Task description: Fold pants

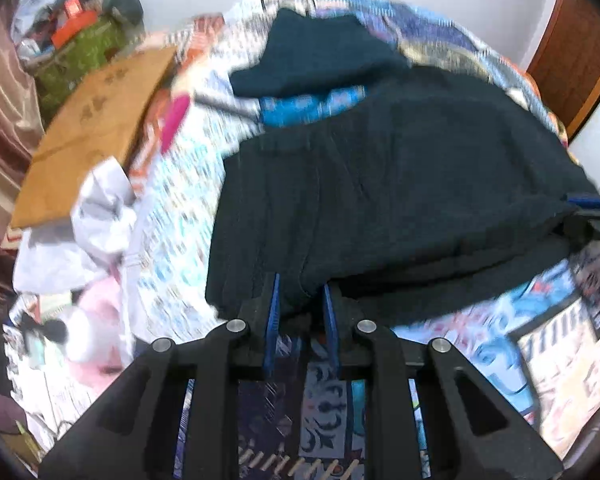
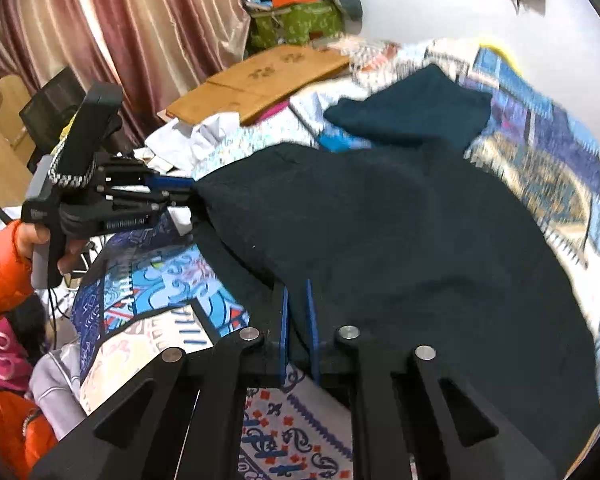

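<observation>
Dark, near-black pants (image 1: 400, 184) lie spread on a patterned bedspread (image 1: 180, 208). My left gripper (image 1: 300, 292) is shut on the near edge of the pants and holds it a little above the bed. My right gripper (image 2: 297, 292) is shut on another part of that edge of the pants (image 2: 400, 232). The left gripper also shows in the right wrist view (image 2: 188, 196), gripping the pants' corner. The right gripper shows at the right edge of the left wrist view (image 1: 580, 206). A dark teal folded garment (image 1: 320, 56) lies further back.
A brown cardboard box (image 1: 96, 128) and white crumpled cloth (image 1: 100, 208) lie at the bed's left. A green box of clutter (image 2: 300, 20) stands at the back by the curtain (image 2: 120, 32). A wooden door (image 1: 572, 52) is on the right.
</observation>
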Tool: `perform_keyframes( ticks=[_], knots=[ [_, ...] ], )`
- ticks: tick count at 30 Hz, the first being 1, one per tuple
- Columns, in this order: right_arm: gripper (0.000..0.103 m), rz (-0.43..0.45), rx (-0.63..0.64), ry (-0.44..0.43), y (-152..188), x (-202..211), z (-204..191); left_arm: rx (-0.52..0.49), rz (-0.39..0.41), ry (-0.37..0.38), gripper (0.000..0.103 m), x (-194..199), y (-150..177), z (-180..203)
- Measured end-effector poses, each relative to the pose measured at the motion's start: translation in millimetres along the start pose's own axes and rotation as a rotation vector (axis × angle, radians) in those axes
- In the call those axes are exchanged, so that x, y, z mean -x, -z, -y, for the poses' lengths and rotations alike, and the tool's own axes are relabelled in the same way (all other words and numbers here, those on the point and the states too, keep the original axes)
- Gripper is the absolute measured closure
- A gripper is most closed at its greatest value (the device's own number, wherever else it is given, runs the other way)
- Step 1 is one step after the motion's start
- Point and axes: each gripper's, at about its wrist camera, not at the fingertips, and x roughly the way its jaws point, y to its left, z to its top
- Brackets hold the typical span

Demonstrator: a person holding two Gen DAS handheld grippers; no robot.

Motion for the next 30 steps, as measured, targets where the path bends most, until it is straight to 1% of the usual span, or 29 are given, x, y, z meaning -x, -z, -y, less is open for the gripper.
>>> perform_keyframes(
  ticks=[2, 3, 4, 6, 7, 8, 9, 12, 14, 16, 17, 18, 20, 21, 24, 27, 30],
  knots=[
    [0.089, 0.005, -0.013, -0.004, 3.9, -0.3, 1.2, -0.002, -0.021, 0.000, 0.082, -5.5, 6.6, 3.5],
    [0.082, 0.007, -0.017, -0.016, 5.0, 2.8, 2.1, -0.007, -0.019, -0.009, 0.079, -4.1, 7.7, 5.2],
    [0.072, 0.008, -0.028, -0.022, 5.6, 7.6, 4.1, -0.013, -0.020, -0.021, 0.075, -2.1, 7.7, 7.3],
    [0.062, 0.034, -0.046, -0.005, 7.6, 21.6, 9.5, -0.010, -0.019, -0.046, 0.049, 5.4, 5.2, 7.7],
    [0.060, 0.060, -0.055, 0.010, 10.0, 31.3, 14.3, 0.000, -0.010, -0.047, 0.042, 8.7, 3.8, 6.6],
    [0.059, 0.078, -0.065, 0.028, 12.8, 40.8, 20.3, 0.018, 0.004, -0.039, 0.034, 14.7, 1.2, 4.5],
    [0.059, 0.093, -0.080, 0.048, 16.5, 50.3, 27.4, 0.032, 0.015, -0.027, 0.032, 20.0, -1.6, 2.2],
    [0.059, 0.146, -0.165, 0.114, 32.0, 81.4, 58.2, 0.072, 0.045, 0.013, 0.031, 38.2, -16.5, -3.0],
    [0.058, 0.178, -0.236, 0.170, 47.4, 102.3, 83.2, 0.084, 0.065, 0.036, 0.030, 48.9, -32.0, -3.2],
    [0.058, 0.197, -0.297, 0.228, 66.3, 120.1, 107.2, 0.082, 0.089, 0.055, 0.027, 55.7, -50.4, 0.8],
    [0.056, 0.196, -0.320, 0.265, 76.4, 126.9, 119.7, 0.080, 0.099, 0.047, 0.024, 56.6, -57.2, 3.9],
    [0.052, 0.193, -0.342, 0.305, 85.7, 133.7, 131.1, 0.076, 0.105, 0.035, 0.023, 56.6, -64.5, 8.1],
    [0.050, 0.183, -0.386, 0.387, 108.2, 144.4, 155.2, 0.068, 0.104, 0.016, 0.023, 50.3, -81.1, 18.8],
    [0.050, 0.175, -0.417, 0.426, 121.8, 149.8, 170.3, 0.069, 0.092, 0.018, 0.023, 43.5, -89.7, 24.9],
    [0.050, 0.168, -0.521, 0.478, 149.9, 161.5, 206.4, 0.077, 0.048, 0.037, 0.023, 19.3, -106.1, 40.7],
    [0.050, 0.161, -0.659, 0.461, 172.8, 163.8, 245.9, 0.053, -0.018, 0.041, 0.023, -14.7, -118.1, 64.2],
    [0.050, 0.183, -0.735, 0.461, 188.7, 162.1, 274.6, 0.016, -0.072, 0.027, 0.023, -40.6, -122.5, 83.7]
  ],
)
